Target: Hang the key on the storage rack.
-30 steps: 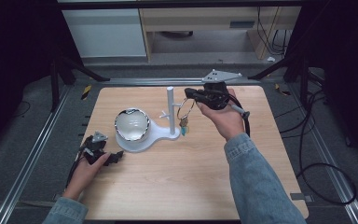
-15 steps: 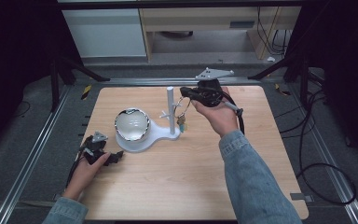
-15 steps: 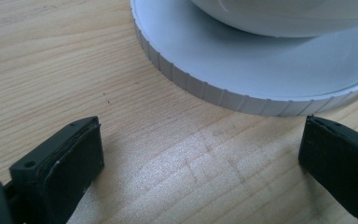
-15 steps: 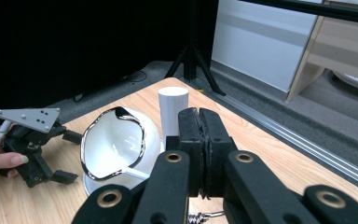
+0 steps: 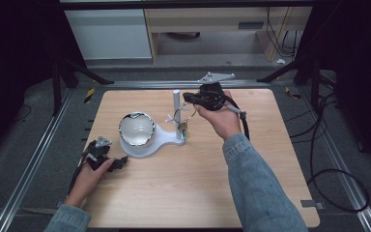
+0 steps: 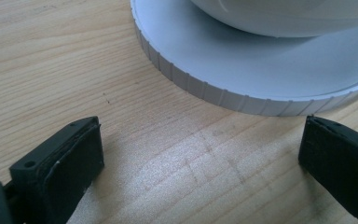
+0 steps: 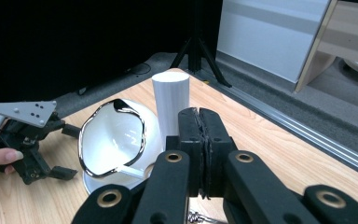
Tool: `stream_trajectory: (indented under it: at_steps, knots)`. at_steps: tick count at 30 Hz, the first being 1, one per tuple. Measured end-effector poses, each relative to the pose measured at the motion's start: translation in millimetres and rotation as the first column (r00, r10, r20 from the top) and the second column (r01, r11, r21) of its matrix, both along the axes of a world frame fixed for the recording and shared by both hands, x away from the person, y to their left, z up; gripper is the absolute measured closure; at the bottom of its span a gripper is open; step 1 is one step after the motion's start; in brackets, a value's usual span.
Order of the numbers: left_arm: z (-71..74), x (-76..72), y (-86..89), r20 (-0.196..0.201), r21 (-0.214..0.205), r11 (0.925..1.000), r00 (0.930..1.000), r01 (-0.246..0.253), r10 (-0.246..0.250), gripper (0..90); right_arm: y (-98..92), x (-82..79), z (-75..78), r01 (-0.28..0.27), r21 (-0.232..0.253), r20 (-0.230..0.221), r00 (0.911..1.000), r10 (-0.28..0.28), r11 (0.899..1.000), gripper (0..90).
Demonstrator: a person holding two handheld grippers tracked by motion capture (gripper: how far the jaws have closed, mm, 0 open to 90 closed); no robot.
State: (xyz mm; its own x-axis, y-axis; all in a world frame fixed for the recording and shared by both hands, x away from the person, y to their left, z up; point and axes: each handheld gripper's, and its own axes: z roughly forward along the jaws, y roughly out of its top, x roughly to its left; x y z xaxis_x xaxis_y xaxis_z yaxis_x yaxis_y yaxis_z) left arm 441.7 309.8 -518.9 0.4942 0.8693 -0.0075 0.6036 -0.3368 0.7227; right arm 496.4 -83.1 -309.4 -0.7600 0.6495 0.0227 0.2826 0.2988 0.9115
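In the high view the right hand-held gripper (image 5: 189, 98) is hovering just above centre of the frame, right beside the top of the white post (image 5: 177, 104) of a white stand (image 5: 162, 137). Its jaws are clenched: in the right gripper view (image 7: 200, 140) the two black pads are pressing flat against each other at the lower middle of the frame. A thin ring with small keys or charms (image 5: 182, 118) is hanging directly below its tips in the high view, next to a short peg on the post; whether the pads are pinching the ring or it is hanging from the peg is too fine to tell.

The stand is sitting on the wooden counter (image 5: 270, 159) at the centre of the frame, and a white bowl with a dark glossy rim (image 5: 136, 128) is resting on its round base, left of the post. In the right gripper view the post (image 7: 170, 105) is standing just behind the pads and the bowl (image 7: 114, 140) is lying at centre left.

The left hand-held gripper (image 5: 118, 162) is resting on the counter at the lower left of the high view, pointing toward the stand's base. In the left gripper view (image 6: 200, 158) its jaws are standing released and wide apart over bare wood, with the ribbed edge of the base (image 6: 242, 100) just ahead of them, untouched.
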Motion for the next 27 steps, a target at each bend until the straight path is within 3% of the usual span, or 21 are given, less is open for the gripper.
stream_trajectory:
  at_steps: [27]
  knots:
    - [0.0,0.0,0.0,0.0,0.0,1.0,1.0,0.0,0.0,0.0,-3.5,6.8,-9.6,0.001,0.017,-0.044,0.999,0.0,1.0,88.9]
